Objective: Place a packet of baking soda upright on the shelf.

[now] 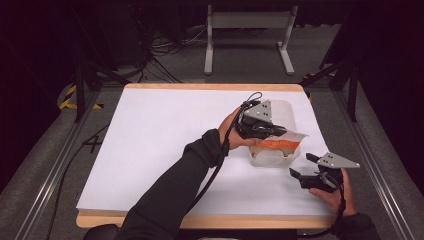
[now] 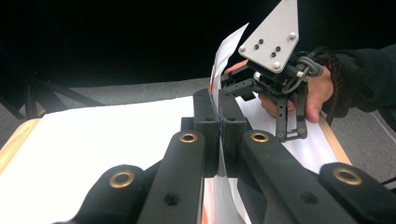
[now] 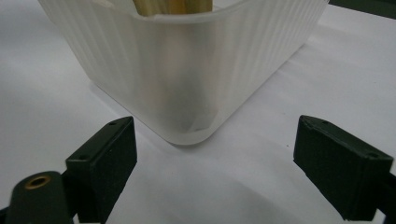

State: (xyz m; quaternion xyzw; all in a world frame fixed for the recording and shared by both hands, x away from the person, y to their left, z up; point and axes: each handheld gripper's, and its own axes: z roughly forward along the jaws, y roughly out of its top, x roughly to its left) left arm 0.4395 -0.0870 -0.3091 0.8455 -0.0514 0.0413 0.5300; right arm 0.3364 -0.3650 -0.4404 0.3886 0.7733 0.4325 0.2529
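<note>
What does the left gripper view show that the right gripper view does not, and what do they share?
The left gripper view alone: the left gripper with its black jaws shut on a thin white and orange packet, and, farther off, the right gripper with its grey three-cornered plate, held in a hand. The right gripper view alone: the translucent white ribbed plastic tub with pale sticks standing inside, seen between the right gripper's own open jaws. Both share the white table surface.

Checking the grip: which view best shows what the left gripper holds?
The left gripper view: its jaws are shut on the packet. The high view shows the left gripper holding it over the tub; the right gripper view shows the tub's wall.
</note>
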